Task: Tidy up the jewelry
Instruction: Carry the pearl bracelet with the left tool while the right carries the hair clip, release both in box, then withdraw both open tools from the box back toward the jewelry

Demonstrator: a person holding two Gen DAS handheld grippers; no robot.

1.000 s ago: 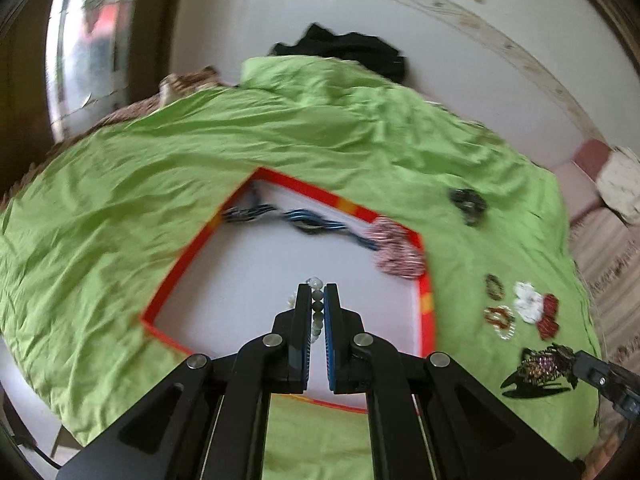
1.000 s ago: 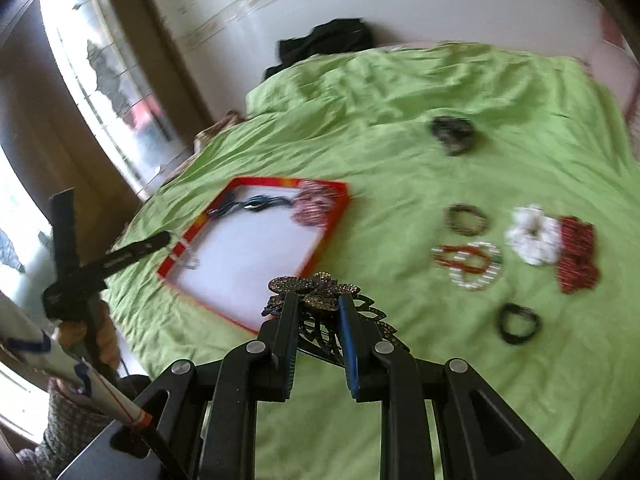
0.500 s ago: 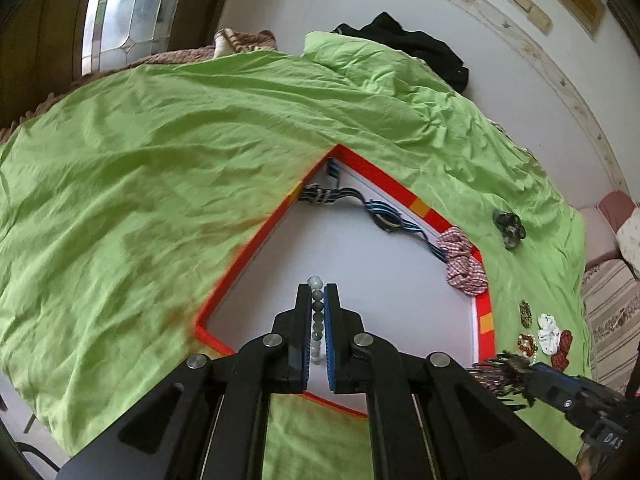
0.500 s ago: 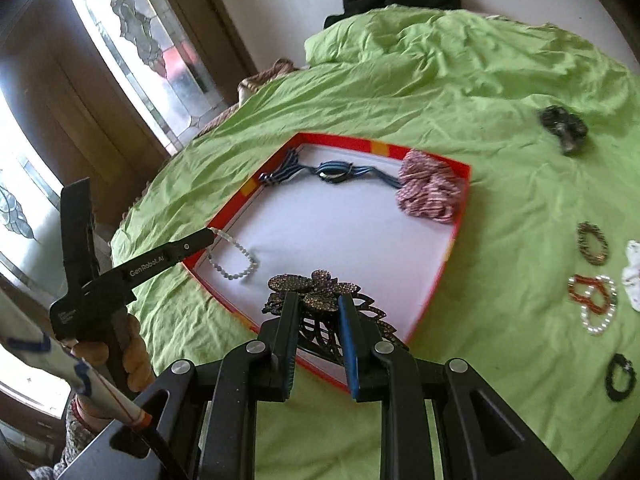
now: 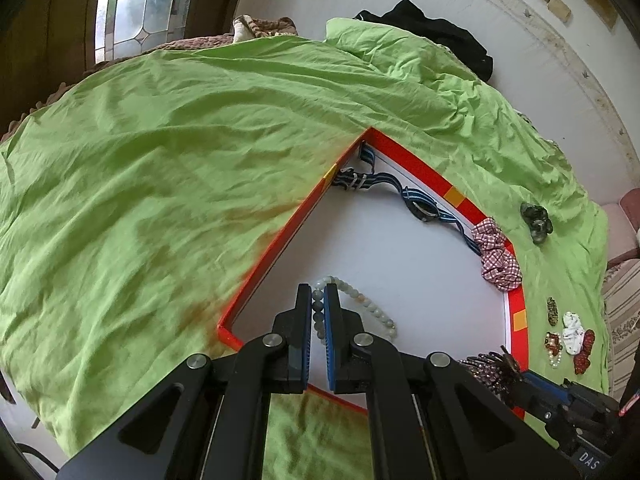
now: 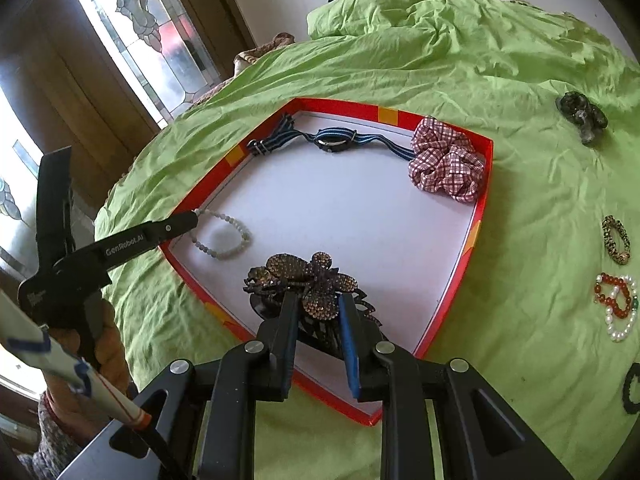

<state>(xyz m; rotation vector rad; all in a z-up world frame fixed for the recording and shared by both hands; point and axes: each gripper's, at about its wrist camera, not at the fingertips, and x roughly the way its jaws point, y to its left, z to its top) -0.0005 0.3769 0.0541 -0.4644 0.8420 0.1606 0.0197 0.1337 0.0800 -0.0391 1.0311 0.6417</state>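
A pale bead bracelet [image 5: 362, 306] lies looped on the white floor of the red-rimmed tray [image 5: 460, 200] near its left corner. The rhinestone butterfly hair clip [image 6: 310, 286] sits above the near edge.

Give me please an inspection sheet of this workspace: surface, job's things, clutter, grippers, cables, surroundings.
Surface: wrinkled green bedsheet.
Job's things: red-rimmed white tray holds a blue striped strap watch, a red checked fabric scrunchie and a pale bead bracelet; a dark scrunchie, a leopard-print band and red and pearl bead bracelets lie on the sheet.
Clutter: black garment at the far edge.
Grippers: left hand-held gripper shut on the bead bracelet; right hand-held gripper shut on a rhinestone butterfly hair clip.
Cables: nothing seen.
Surroundings: stained-glass window, white wall.
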